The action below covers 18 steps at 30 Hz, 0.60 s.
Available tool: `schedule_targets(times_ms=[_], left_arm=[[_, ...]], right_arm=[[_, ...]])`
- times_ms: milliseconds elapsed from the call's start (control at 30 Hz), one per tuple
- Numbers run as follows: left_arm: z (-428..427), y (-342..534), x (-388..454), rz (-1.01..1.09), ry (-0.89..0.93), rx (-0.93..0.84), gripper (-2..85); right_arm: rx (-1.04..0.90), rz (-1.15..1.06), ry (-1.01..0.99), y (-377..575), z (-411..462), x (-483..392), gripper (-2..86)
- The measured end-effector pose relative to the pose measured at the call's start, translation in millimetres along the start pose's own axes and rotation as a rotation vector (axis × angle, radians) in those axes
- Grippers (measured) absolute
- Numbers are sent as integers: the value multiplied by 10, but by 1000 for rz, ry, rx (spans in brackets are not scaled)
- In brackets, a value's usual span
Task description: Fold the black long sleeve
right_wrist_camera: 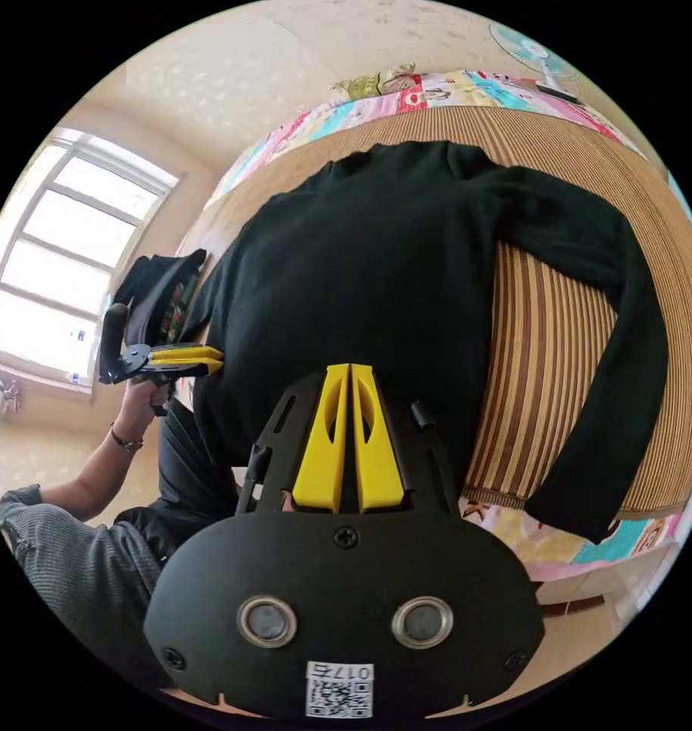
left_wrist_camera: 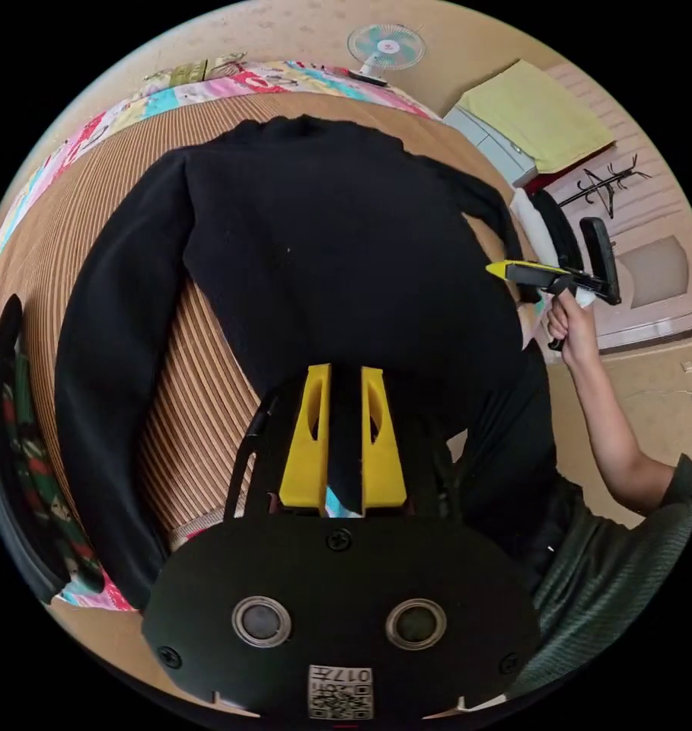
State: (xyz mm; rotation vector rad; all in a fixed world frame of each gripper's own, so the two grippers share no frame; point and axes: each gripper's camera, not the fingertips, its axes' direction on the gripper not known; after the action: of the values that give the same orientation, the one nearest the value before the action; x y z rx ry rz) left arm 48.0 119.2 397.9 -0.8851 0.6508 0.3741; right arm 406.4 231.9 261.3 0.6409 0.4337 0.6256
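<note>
Striped bamboo mat (left_wrist_camera: 201, 426) carried the black long sleeve (left_wrist_camera: 338, 251) flat, collar far, hem toward both claws (left gripper (left_wrist_camera: 342, 381) slightly parted, right gripper (right_wrist_camera: 349, 373) pressed together, nothing visibly pinched)

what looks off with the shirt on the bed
The shirt lies spread on the striped mat, but not fully on it: its hem hangs over the near edge, and one sleeve droops past the mat's edge over the quilt. No damage shows.
</note>
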Motion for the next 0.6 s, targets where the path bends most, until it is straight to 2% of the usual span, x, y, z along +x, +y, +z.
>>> schedule_targets(times_ms=[33,67,100,133,167,200,267,300,367,433,500,600], left_arm=[[-71,178,14,15,-9,83,43],[-173,314,-33,-29,-25,92,30],[-251,388,-60,-44,-15,114,26],[-465,594,-133,-102,-22,210,17],[-723,873,-227,-179,-60,346,14],[-844,1014,-292,-228,-84,401,12],[-1192,1518,-689,-492,-152,501,34],[-1244,1645,-817,-569,-152,513,49],[-1294,2115,-1300,-847,-140,530,146],[-1215,2327,-1566,-985,-146,473,155],[-1109,2399,-1712,-1007,-128,429,134],[-1158,2347,-1851,-928,-117,326,67]], right_arm=[[39,-6,10,104,34,-27,8],[128,-16,14,325,14,-59,8],[136,-10,-12,455,27,-47,7],[140,0,-28,501,26,-27,7],[149,37,-72,578,1,39,6],[152,77,-122,627,-6,121,6],[152,118,-201,664,18,252,5],[160,137,-246,681,26,334,5],[151,151,-286,676,41,419,5],[133,147,-285,654,33,443,5],[100,119,-225,614,-6,381,7],[97,80,-157,597,-122,194,10]])
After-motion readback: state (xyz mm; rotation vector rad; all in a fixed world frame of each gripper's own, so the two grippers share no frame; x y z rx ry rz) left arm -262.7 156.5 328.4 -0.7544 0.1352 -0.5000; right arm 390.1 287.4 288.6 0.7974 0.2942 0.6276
